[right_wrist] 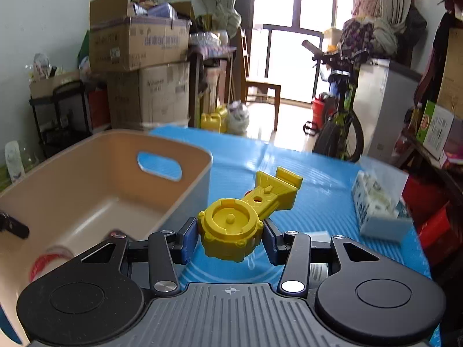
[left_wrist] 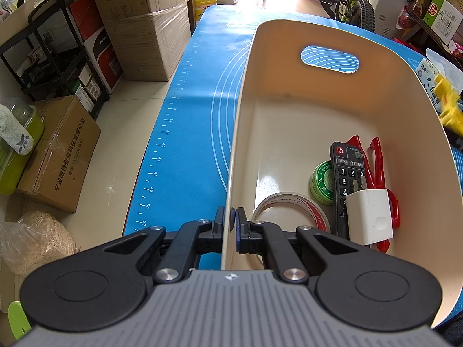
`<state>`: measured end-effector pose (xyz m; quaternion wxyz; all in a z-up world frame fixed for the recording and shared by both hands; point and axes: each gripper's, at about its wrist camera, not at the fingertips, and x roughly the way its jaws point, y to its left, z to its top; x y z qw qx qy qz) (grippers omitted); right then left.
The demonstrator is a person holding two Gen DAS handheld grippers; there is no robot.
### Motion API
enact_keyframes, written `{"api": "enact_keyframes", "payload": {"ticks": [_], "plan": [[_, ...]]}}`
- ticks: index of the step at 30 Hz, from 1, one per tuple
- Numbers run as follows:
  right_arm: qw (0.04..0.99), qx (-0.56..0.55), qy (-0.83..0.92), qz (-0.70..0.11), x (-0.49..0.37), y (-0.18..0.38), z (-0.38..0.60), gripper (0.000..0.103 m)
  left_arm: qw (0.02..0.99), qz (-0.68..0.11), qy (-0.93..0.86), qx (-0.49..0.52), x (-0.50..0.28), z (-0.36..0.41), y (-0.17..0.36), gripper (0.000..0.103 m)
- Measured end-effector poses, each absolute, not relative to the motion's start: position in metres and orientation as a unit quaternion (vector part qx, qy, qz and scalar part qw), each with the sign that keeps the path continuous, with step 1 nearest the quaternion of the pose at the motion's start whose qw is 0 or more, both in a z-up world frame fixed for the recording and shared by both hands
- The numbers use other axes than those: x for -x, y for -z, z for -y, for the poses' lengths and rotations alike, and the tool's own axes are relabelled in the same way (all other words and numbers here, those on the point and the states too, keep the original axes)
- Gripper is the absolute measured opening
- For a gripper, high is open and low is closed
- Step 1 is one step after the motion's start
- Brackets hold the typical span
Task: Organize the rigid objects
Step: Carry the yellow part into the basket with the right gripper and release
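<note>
The left gripper (left_wrist: 230, 225) is pressed together on the near left wall of the cream bin (left_wrist: 289, 37), one pad outside the wall and one inside, pinching the rim. The bin stands on a blue mat (left_wrist: 185, 144) and has an oval handle slot in its far wall. Its contents lie bunched in the near right corner: a roll of clear tape (left_wrist: 292, 205), a green tape roll (left_wrist: 322, 182), a black remote (left_wrist: 345, 179), a white charger plug (left_wrist: 369, 217) lying on the remote, and red-handled scissors (left_wrist: 379, 164) against the right wall. The far half of the bin floor is bare.

The right gripper (right_wrist: 230, 235) pinches a yellow plastic toy (right_wrist: 231, 225) by its round base, one pad on each side; the toy's stem points away and to the right. The toy is clear of the mat surface and lies just right of the bin's right wall, whose rim is close to the left pad. A tissue pack (right_wrist: 379, 202) sits on the mat to the right, well apart from the toy. Open mat lies between the toy and the far edge.
</note>
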<state>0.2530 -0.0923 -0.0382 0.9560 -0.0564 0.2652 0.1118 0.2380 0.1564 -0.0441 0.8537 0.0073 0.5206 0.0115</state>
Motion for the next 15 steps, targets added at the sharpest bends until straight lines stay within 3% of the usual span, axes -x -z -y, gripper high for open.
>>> {"api": "enact_keyframes", "payload": {"ticks": [9, 15], "plan": [[0.962, 0.067, -0.155, -0.213, -0.24, -0.012, 0.056, 0.052, 0.854, -0.521, -0.012, -0.008, -0.238, -0.156, 0.044, 0.008], [0.943, 0.096, -0.2, -0.248, -0.242, -0.011, 0.016, 0.053, 0.854, -0.521, -0.012, -0.008, -0.238, -0.156, 0.044, 0.008]]}}
